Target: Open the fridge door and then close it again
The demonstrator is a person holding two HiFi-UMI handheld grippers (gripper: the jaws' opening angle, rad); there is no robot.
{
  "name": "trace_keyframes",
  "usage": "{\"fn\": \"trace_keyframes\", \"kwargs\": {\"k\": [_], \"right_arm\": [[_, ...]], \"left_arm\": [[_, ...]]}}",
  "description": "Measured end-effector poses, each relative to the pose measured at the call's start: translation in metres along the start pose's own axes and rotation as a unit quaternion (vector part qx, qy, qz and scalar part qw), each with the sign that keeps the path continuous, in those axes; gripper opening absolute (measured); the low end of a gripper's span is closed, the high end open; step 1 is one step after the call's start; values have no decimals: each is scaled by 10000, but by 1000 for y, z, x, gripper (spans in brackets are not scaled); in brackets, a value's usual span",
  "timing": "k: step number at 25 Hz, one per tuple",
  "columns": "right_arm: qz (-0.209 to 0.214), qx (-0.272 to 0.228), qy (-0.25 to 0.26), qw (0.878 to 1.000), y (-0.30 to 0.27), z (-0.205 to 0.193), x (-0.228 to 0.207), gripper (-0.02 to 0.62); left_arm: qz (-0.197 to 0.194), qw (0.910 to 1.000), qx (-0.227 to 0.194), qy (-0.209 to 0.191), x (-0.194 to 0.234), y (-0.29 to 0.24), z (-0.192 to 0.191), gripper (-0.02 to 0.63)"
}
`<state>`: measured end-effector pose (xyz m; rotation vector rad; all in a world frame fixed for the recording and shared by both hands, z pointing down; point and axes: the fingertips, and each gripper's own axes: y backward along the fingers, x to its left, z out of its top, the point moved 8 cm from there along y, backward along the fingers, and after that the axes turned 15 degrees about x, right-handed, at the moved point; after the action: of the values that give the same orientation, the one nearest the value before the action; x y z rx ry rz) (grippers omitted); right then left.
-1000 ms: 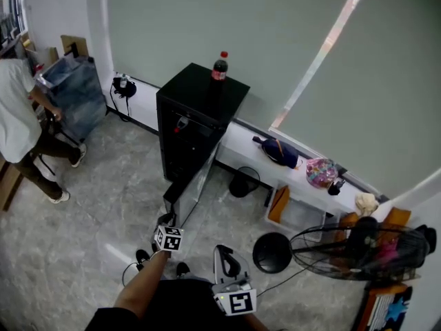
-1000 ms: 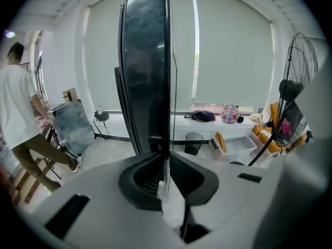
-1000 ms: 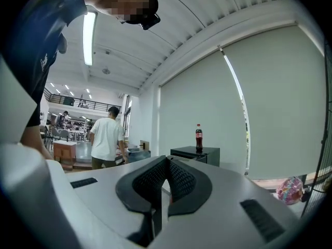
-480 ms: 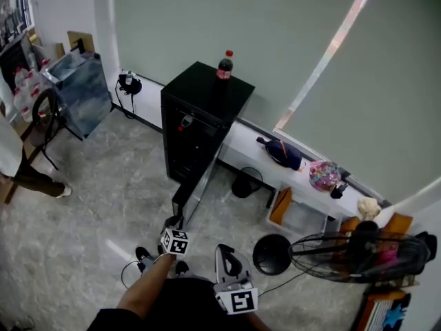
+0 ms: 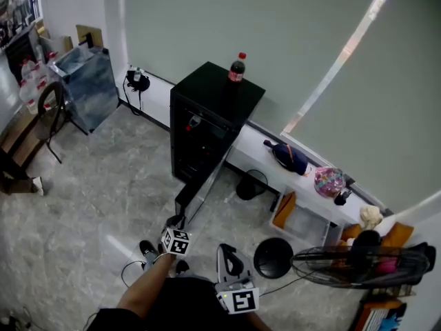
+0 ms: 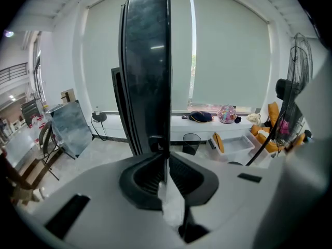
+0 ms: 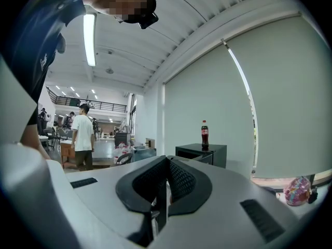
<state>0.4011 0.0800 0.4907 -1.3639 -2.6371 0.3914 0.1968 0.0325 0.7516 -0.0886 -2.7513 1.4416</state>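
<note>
A small black fridge (image 5: 207,109) stands against the wall with a cola bottle (image 5: 237,67) on top. Its door (image 5: 205,183) is swung out towards me. My left gripper (image 5: 176,223) is at the door's outer low corner. In the left gripper view the door (image 6: 148,61) stands edge-on straight ahead, and the left gripper (image 6: 167,157) is shut on its thin edge. My right gripper (image 5: 225,252) hangs close to my body, away from the fridge. In its own view the right gripper (image 7: 167,162) is shut on nothing, with the fridge (image 7: 202,152) far ahead.
A low white ledge (image 5: 310,198) runs right of the fridge, with a dark bag (image 5: 286,156) on it and a black bin (image 5: 249,185) below. A black fan (image 5: 358,264) stands at the right. A chair (image 5: 52,112) and a grey panel (image 5: 89,85) are at the left. A person (image 7: 82,134) stands far off.
The head view has shifted, so the fridge sits a little further right. The person at the left edge has gone out of view. Both grippers stay where they were.
</note>
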Motion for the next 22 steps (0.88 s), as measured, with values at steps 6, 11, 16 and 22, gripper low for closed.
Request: {"fn": "trace_keyframes", "kwargs": {"k": [6, 11, 16, 22], "right_arm": [[96, 48, 6, 9999, -25, 8, 13, 5], [89, 104, 44, 9999, -47, 16, 26, 6], [19, 132, 28, 9999, -74, 24, 41, 6], [-123, 142, 26, 9998, -107, 34, 64, 5]], "left_arm": [[-108, 9999, -30, -65, 23, -2, 2, 38], [-127, 9999, -48, -73, 50, -3, 7, 40], [-223, 9995, -102, -205, 84, -7, 15, 41], [-438, 9980, 15, -448, 124, -12, 24, 41]]}}
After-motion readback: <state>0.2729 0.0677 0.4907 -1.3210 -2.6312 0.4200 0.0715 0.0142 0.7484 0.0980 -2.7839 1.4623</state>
